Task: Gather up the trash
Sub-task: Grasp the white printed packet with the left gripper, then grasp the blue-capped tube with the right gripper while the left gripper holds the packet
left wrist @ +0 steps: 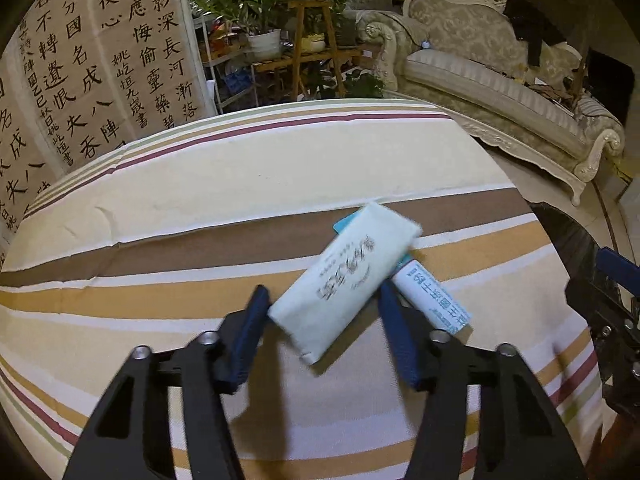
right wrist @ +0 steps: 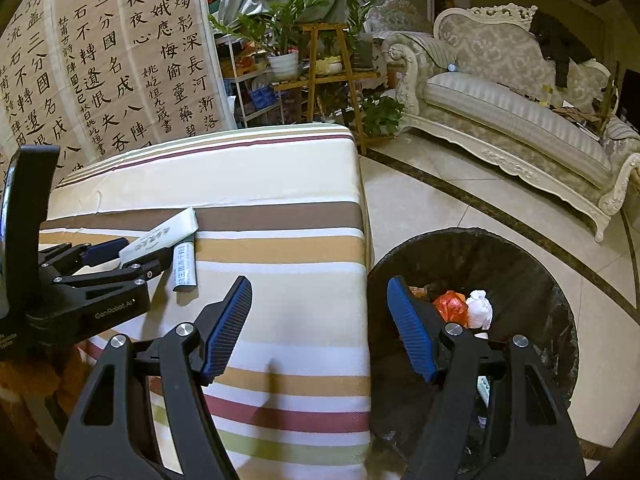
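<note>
A pale green tissue pack (left wrist: 346, 280) with printed writing is between the blue pads of my left gripper (left wrist: 322, 300), tilted, its lower corner touching the left pad; the jaws stand wide around it. A white tube-shaped wrapper (left wrist: 434, 298) lies on the striped tablecloth (left wrist: 200, 208) just right of it. In the right wrist view the same pack (right wrist: 160, 234) and wrapper (right wrist: 185, 266) lie by the left gripper (right wrist: 120, 254). My right gripper (right wrist: 320, 300) is open and empty, above the table's right edge and a dark bin (right wrist: 520, 264).
The bin on the tiled floor holds an orange bag (right wrist: 450, 306) and white crumpled paper (right wrist: 480, 308). An ornate sofa (right wrist: 520, 120) stands at the right. A wooden plant stand (right wrist: 328, 76) and a calligraphy screen (right wrist: 100, 60) stand behind the table.
</note>
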Tool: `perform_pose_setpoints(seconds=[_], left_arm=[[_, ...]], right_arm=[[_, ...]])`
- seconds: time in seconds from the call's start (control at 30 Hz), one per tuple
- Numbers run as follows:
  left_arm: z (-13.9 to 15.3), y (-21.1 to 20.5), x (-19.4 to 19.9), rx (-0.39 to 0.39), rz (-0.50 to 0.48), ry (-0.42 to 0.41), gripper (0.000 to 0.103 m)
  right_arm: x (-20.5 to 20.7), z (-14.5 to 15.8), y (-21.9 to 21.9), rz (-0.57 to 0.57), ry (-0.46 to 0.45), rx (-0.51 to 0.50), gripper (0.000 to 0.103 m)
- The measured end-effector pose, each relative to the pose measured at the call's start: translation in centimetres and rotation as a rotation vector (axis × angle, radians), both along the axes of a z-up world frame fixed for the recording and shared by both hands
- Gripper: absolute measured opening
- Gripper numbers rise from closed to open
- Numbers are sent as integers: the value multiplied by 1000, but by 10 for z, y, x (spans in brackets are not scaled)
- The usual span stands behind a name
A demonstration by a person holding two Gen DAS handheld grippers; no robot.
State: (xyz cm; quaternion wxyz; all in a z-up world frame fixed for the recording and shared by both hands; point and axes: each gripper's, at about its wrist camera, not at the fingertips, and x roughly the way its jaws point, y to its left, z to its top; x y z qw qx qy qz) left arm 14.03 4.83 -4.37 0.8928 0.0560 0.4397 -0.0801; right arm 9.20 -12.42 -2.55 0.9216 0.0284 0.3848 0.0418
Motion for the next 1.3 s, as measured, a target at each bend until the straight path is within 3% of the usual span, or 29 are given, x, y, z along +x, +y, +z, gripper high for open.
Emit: perform_pose_setpoints(seconds=[0.2, 0.47, 0.87, 1.1, 1.17, 1.3], left_arm=[[0, -3, -6, 10, -14, -18, 28], [6, 7, -8, -11, 10, -37, 26], [15, 48, -19, -8, 137, -73, 24], [14, 60, -21, -17, 172, -73, 24], [13, 62, -22, -21, 176, -72, 24], [13, 61, -23, -31, 183, -70, 24]], right_arm=[[2, -2, 10, 17, 4, -6, 69], [11, 2, 31, 64, 5, -16, 69], [37, -4, 84, 186, 57, -15, 66], [48, -17, 105, 217, 105, -55, 43], [48, -17, 107, 216, 104, -66, 40], [46, -18, 107, 217, 101, -84, 21]])
